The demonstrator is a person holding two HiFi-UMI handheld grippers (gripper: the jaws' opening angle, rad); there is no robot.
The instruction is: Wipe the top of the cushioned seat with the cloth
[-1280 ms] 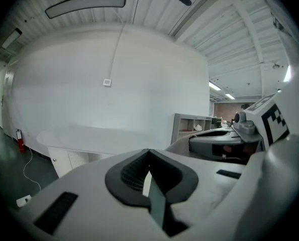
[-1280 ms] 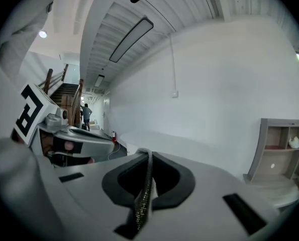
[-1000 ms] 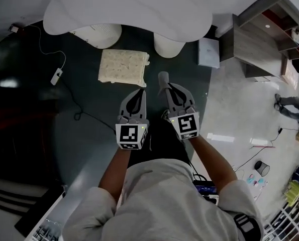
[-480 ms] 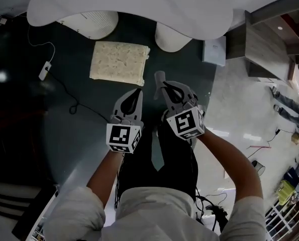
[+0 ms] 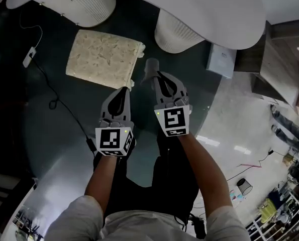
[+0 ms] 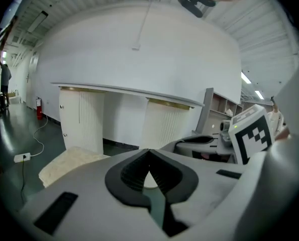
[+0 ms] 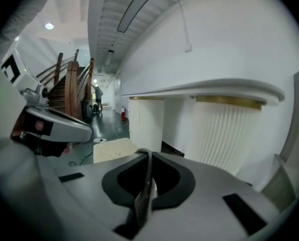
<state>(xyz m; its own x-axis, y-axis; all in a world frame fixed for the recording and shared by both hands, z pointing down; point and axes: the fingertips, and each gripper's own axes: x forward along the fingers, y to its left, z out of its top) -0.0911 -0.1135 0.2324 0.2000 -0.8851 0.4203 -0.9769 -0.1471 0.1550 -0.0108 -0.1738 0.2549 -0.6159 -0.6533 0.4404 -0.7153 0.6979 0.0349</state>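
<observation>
Head view, looking steeply down. The cushioned seat (image 5: pixel 103 57), a cream square pad with a mottled top, lies flat on the dark floor (image 5: pixel 54 134) below two white ribbed pedestals (image 5: pixel 182 34). The right gripper (image 5: pixel 157 78) has its jaws pressed together on a grey cloth (image 5: pixel 150 67). The cloth's free end sticks out past the fingertips and sits near the seat's right edge, with a strip of floor between them. In the right gripper view the cloth (image 7: pixel 143 187) runs as a dark band down the seam between the jaws, and the seat (image 7: pixel 114 148) shows ahead and to the left. The left gripper (image 5: pixel 124 91) has its tips together with nothing between them, as the left gripper view (image 6: pixel 149 152) confirms. From above it points at the seat's near edge. A white cable (image 5: pixel 38 44) trails across the floor to the left of the seat.
</observation>
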